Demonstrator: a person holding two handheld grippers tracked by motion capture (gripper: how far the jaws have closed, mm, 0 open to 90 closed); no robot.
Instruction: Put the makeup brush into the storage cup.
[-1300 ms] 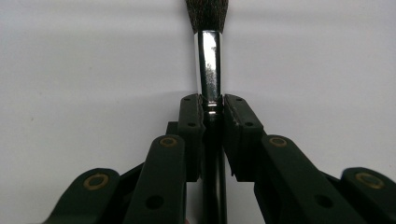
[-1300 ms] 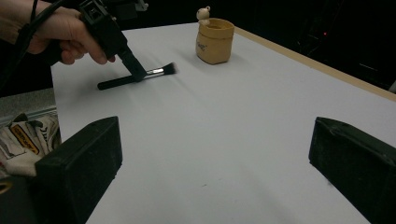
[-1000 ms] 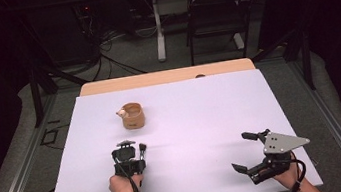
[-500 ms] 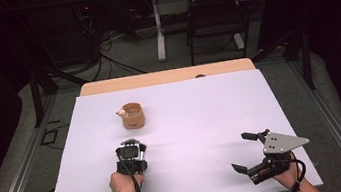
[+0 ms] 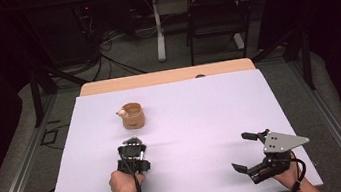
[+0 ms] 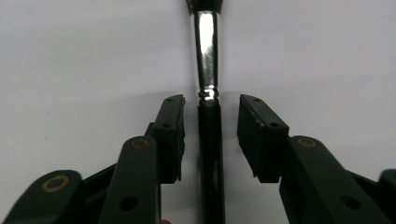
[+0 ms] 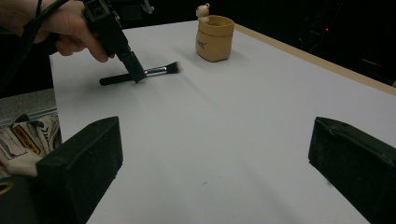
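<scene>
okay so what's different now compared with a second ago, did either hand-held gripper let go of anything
The left hand-held gripper has just been opening its jaws: the makeup brush lies on the white table between them, with gaps on both sides, so it looks released. The hand itself barely shifted. The right hand-held gripper stays open and holds nothing, and the small tan pot stands where it was.

From where I watched, the cup point(image 5: 133, 115) was the one thing standing on the sheet point(image 5: 197, 122). Right of the cup and toward its near side, the sheet lay bare, wide enough for either gripper to pass. Near the cup, on the person's side, the brush point(image 7: 140, 74) lay flat under the left gripper point(image 5: 131, 143), a low obstacle on that approach.
</scene>
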